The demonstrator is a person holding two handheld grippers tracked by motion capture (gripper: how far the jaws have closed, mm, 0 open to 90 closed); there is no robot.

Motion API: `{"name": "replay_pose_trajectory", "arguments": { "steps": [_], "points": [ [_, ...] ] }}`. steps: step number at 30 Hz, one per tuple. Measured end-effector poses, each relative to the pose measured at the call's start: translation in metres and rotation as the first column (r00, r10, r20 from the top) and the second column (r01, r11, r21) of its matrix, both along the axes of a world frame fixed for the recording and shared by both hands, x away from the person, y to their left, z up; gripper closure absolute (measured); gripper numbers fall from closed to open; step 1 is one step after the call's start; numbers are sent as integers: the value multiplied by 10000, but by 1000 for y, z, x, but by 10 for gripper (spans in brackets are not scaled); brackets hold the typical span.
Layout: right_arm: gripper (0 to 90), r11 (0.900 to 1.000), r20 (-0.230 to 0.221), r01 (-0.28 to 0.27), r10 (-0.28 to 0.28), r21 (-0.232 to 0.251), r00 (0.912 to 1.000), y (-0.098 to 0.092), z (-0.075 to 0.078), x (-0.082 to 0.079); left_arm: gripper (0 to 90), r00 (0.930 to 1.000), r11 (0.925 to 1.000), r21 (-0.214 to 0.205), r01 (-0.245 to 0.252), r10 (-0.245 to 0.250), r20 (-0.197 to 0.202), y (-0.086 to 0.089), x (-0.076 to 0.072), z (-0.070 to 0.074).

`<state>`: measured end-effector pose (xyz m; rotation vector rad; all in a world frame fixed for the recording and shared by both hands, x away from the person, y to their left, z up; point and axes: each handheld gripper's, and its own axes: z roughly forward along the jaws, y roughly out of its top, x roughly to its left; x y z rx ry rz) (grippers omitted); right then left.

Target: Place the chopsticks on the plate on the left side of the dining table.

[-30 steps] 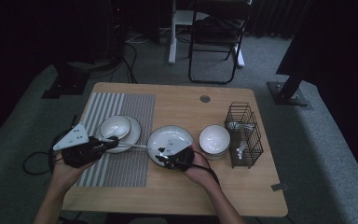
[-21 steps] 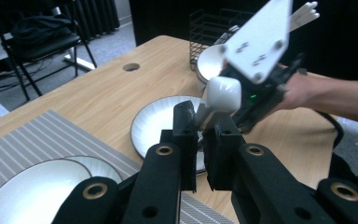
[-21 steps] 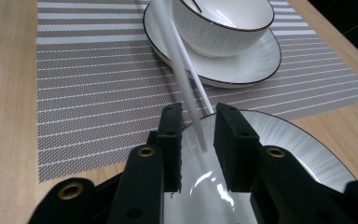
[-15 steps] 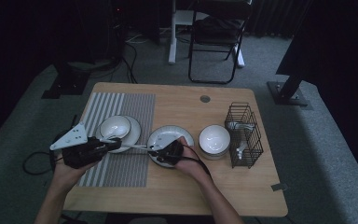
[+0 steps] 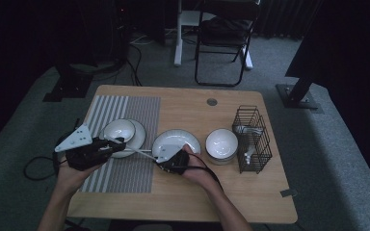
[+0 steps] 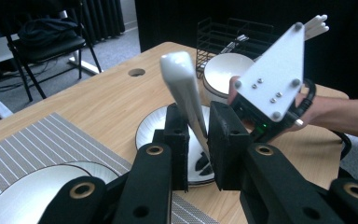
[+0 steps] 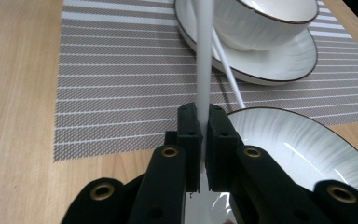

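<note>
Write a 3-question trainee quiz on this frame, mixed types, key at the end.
1. True or false: the right gripper is shut on the white utensil.
2. In the high view, what stands farthest right? A) wire rack B) kettle C) cutting board
3. What lies under the leftmost plate?

Key: 1 true. 2 A. 3 the striped placemat.
</note>
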<state>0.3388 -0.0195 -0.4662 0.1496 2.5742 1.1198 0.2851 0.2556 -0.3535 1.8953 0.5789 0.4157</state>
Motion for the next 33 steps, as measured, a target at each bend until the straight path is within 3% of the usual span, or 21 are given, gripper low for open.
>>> {"name": "replay_pose_trajectory", "arguments": {
  "steps": [7,14,21,25,29,30,32,33],
  "points": [
    [869,9999,24,-100,100,20,9999,-5,1,-3,725,9993,9992,201,-359,357,105,2,1,-1],
    [870,9995,0,322,-322,7,9995,-10,2,0,692,9969,9971,155,-744,740,259,9,-4,-2],
    [870,9948,-77,974,-977,-299,9952,-8,-1,5,701,9963,9980,261,-579,561,645,2,-14,4],
    [871,9928,-13,1053,-1056,-569,9944,-2,-2,4,718,9953,9981,378,-486,453,851,-7,-15,8],
    [871,9925,102,998,-993,-712,9950,4,-2,2,718,9922,9948,720,-723,644,1067,-18,-7,8],
    [871,9928,162,939,-929,-740,9955,5,-2,1,719,9895,9908,907,-1005,901,1132,-20,-1,5],
    [871,9931,203,874,-861,-784,9961,6,-1,0,721,9895,9908,907,-1005,901,1132,-20,-1,5],
    [871,9927,279,873,-853,-828,9960,7,0,-3,723,9835,9819,1156,-1501,1363,1189,-19,7,0]
  ]
}}
